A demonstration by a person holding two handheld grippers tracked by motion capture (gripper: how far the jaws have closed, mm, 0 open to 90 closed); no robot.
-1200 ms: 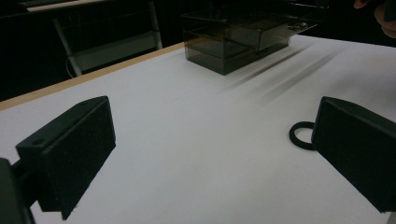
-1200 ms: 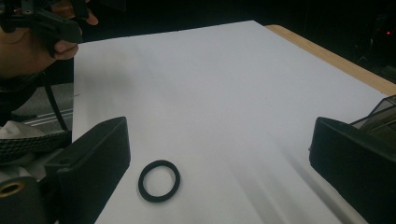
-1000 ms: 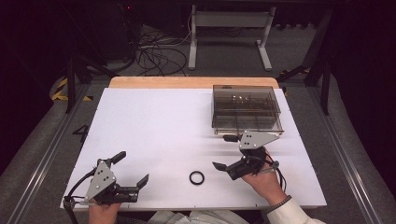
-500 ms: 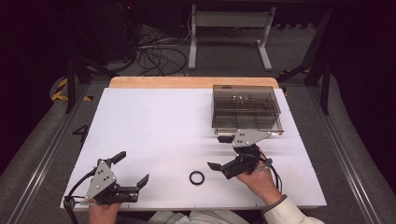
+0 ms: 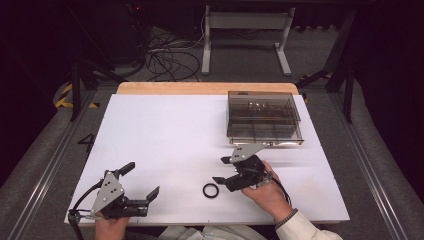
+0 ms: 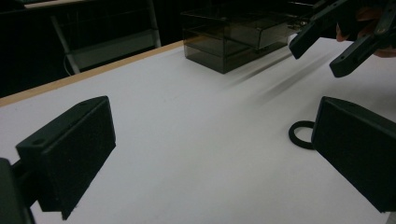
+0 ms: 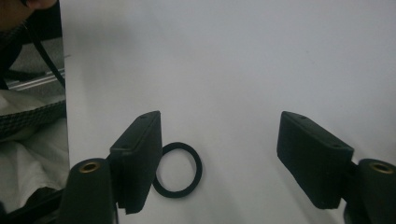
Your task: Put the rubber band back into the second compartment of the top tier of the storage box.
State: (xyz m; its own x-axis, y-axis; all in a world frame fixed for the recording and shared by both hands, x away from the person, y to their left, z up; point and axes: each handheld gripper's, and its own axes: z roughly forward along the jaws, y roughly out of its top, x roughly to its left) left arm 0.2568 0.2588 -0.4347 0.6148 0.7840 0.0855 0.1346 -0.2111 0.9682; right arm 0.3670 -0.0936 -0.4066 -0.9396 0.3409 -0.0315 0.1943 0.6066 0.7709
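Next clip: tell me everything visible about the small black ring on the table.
The small black ring is a thin, matte, rubber-looking loop with an open centre, lying flat on the white table top near its front edge. Nothing grips it. The right tongs hang open just beside it, one black pad overlapping its rim in the right gripper view; whether they touch cannot be told.

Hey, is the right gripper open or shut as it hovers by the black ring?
Open. The right gripper has its fingers spread wide with bare table between them; the black ring lies flat beside one finger, ungripped.
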